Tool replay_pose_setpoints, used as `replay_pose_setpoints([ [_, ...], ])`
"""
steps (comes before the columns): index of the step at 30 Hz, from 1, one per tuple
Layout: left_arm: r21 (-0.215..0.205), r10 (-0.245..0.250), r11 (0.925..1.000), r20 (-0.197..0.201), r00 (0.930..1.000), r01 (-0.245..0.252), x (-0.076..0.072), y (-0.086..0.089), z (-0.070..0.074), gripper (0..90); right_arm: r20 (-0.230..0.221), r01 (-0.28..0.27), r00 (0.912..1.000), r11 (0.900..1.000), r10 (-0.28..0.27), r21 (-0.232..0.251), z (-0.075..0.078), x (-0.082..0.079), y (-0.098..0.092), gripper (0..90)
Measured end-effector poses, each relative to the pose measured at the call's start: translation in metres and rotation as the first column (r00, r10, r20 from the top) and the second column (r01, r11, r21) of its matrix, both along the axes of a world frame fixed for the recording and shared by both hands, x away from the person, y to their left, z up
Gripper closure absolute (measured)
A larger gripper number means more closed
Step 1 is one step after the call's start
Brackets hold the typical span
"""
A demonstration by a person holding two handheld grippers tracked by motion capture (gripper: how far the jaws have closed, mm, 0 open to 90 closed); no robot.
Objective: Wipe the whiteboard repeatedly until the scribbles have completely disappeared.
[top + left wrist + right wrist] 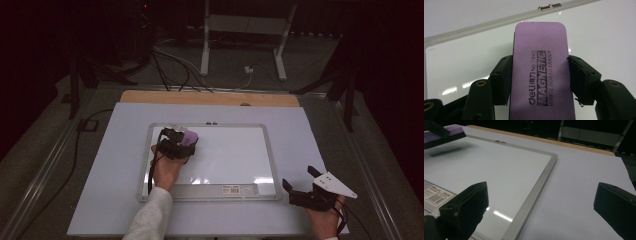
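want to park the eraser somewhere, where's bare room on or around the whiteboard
Free: the whiteboard surface right of the purple eraser, and the table strip between the board's right frame and the table edge. Crowded: the board's upper left, where the left tongs grip the eraser, and the near right corner, where the open right tongs rest.

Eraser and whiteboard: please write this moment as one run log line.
left gripper: shut on purple eraser | eraser: over whiteboard, upper left | right gripper: open, beside board | board: looks clean

Eraser [541, 72] top: "deli", Chinese characters, "No 7840", "MAGNETIC", "WHITE BOARD ERASER"; whiteboard [534, 192] sticker [435, 195]: barcode, print too small to read
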State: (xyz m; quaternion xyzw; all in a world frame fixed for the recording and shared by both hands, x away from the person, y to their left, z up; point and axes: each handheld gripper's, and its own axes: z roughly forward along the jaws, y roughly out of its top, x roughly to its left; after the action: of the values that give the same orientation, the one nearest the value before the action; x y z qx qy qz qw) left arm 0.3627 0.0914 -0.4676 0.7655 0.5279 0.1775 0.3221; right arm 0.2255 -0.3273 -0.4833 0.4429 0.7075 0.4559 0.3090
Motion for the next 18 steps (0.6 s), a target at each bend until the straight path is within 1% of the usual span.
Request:
replay_pose_setpoints([
  [7,-0.039,0.015,0.9991,0.011,0.9998,-0.014,-0.008,0.01,0.005,41.7,-0.002,0.0,1.0,1.0,0.0,0.002,0.0,0.0,-0.001,0.0],
  [18,-0.071,0.024,0.9972,0.025,0.9994,-0.022,-0.022,0.024,0.011,41.7,-0.001,-0.002,1.0,1.0,0.002,0.002,0.0,0.0,0.0,0.0],
])
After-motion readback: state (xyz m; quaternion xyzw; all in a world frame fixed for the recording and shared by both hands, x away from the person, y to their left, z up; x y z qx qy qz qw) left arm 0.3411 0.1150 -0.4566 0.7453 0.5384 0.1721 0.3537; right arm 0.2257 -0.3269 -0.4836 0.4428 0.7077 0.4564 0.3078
